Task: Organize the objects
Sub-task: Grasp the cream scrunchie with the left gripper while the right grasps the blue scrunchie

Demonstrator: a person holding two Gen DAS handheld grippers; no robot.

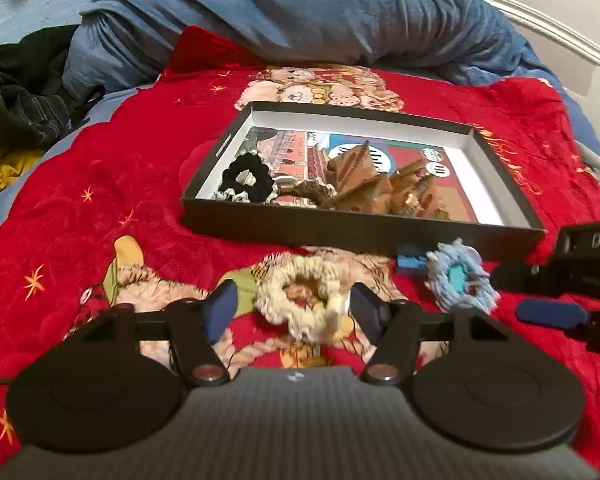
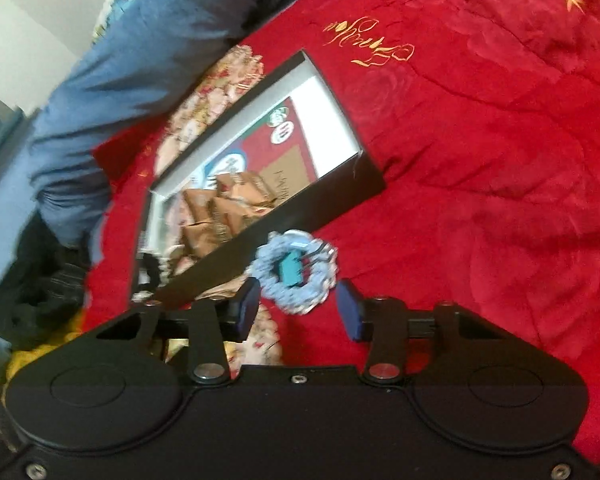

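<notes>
Left hand-held gripper (image 1: 290, 308): jaws fairly wide, straddling cream scrunchie (image 1: 302, 300) on red blanket (image 1: 100, 184), pads not yet pressing. Centre ring between pads, close gently, lift clear of box (image 1: 360, 228) wall. Right hand-held gripper (image 2: 298, 312): jaws narrower, blue scrunchie (image 2: 294, 276) just ahead of tips, ungripped. Push tips further around scrunchie before closing; avoid catching blanket.

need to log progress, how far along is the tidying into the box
Partly done. The box already holds a black scrunchie and some brown packets. In hand: the left gripper straddles the cream scrunchie and the right gripper frames the blue scrunchie; neither pinches yet. Left: both go in the box.
</notes>
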